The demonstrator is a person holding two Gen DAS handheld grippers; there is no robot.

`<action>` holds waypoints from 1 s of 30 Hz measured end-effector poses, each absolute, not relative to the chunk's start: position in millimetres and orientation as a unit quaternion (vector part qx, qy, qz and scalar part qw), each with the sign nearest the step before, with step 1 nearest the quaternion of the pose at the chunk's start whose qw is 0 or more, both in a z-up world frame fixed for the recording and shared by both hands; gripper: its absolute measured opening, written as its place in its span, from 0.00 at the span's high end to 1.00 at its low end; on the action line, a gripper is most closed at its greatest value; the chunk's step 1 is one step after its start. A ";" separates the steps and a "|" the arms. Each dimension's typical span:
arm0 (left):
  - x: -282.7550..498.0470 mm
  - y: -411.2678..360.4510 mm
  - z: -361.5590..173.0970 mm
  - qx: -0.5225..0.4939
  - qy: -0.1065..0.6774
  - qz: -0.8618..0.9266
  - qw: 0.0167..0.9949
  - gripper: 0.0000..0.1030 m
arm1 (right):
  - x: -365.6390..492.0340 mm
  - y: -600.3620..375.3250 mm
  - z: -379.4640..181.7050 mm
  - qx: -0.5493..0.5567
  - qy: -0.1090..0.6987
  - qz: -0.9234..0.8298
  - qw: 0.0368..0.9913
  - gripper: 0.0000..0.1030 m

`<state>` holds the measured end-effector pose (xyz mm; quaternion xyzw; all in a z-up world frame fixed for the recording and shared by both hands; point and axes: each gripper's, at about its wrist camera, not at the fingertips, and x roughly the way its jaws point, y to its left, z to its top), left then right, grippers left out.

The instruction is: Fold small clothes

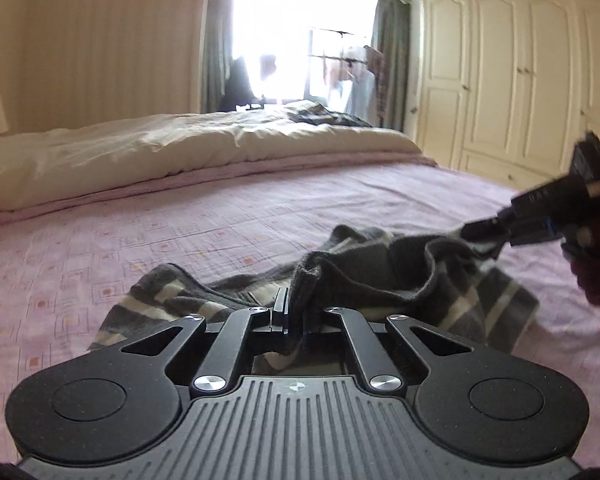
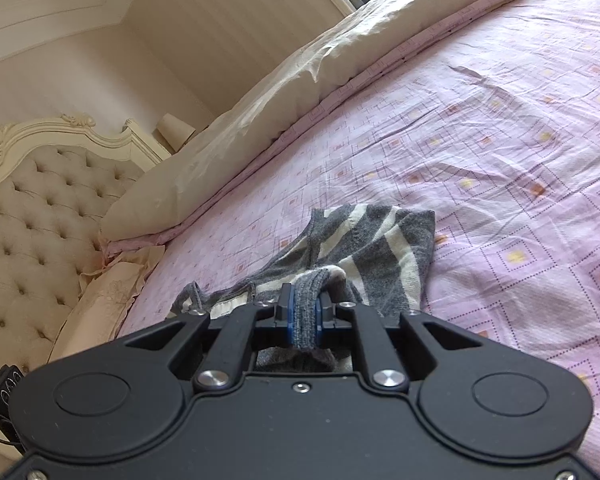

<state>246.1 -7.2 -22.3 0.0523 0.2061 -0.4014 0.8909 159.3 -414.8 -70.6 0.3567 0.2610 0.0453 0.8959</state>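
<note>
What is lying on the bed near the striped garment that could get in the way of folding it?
Nothing visible: the pink bedspread around the striped garment is bare, and the cream duvet lies apart, farther back.

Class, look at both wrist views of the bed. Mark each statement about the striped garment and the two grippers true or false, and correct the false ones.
1. The left gripper is shut on the garment. True.
2. The right gripper is open and holds nothing. False: it is shut on a fold of the garment.
3. The garment is plain red. False: it is grey with pale stripes.
4. The bedsheet is pink with a pattern of squares. True.
5. The garment lies on the duvet. False: it is on the bedsheet, apart from the duvet.
</note>
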 end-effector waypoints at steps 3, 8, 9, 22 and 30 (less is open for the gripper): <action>240.5 9.4 3.1 0.005 0.187 -0.389 0.902 0.95 | 150.2 -414.1 -50.7 0.359 0.233 0.051 0.902 0.82; 262.6 25.6 39.6 -0.020 0.190 -0.374 0.908 0.95 | 166.3 -412.8 -18.0 0.364 0.208 0.065 0.906 0.82; 273.1 25.6 41.8 -0.023 0.199 -0.368 0.908 0.95 | 175.6 -411.1 -16.0 0.363 0.215 0.061 0.905 0.82; 387.6 -0.3 -32.2 -0.029 0.348 -0.253 0.902 0.75 | 249.0 -415.6 -82.7 0.369 0.283 -0.017 0.885 0.72; 367.6 41.5 -13.1 -0.104 0.342 -0.239 0.903 0.61 | 208.7 -432.9 -71.1 0.333 0.280 0.021 0.900 0.57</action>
